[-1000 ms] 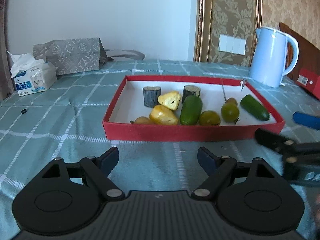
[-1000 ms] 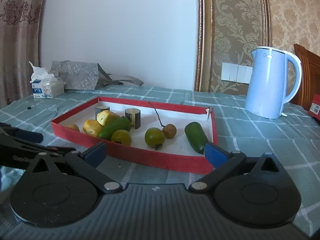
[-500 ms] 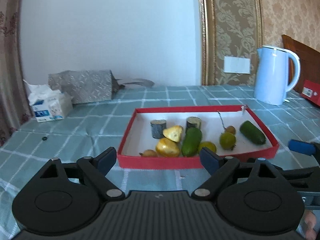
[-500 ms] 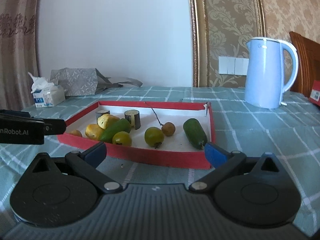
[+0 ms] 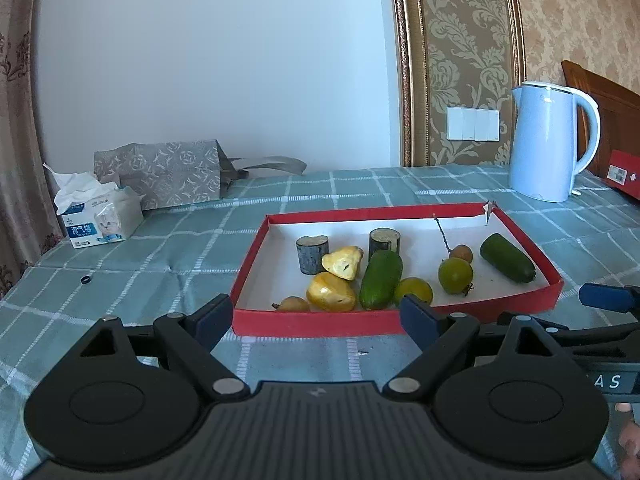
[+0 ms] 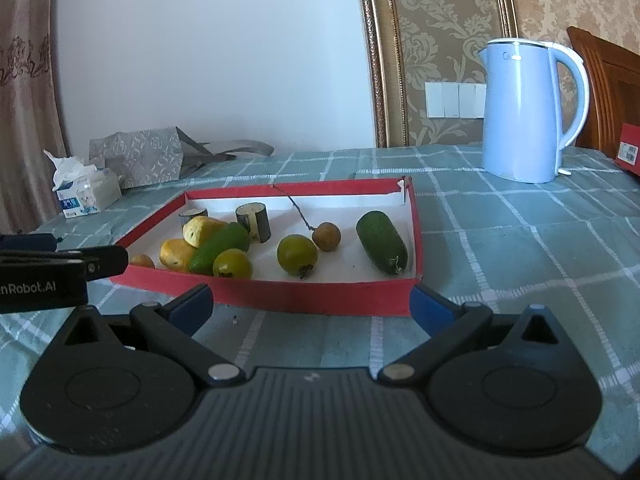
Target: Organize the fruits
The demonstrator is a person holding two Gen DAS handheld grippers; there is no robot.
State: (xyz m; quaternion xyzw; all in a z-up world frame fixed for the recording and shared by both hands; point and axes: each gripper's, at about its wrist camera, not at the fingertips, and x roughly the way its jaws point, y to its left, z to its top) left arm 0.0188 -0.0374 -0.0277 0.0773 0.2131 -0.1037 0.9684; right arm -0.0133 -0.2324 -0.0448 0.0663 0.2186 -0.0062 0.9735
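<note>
White wall [image 5: 216, 60], damask wallpaper [image 5: 460, 60], checked teal tablecloth [image 5: 168, 248].

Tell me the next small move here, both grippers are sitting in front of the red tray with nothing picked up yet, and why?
Probably ease the right gripper forward over the red tray's near wall toward the green fruit lying apart at the right end. Both it and the left gripper are open and empty, short of the tray, and that fruit has clear space around it, unlike the crowded pile at the left.

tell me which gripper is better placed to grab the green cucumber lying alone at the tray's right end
Right, probably. The right gripper stands open before the red tray, and the lone cucumber lies just ahead, slightly to its right. From the open left gripper that cucumber sits far off to the side, beyond other fruit.
</note>
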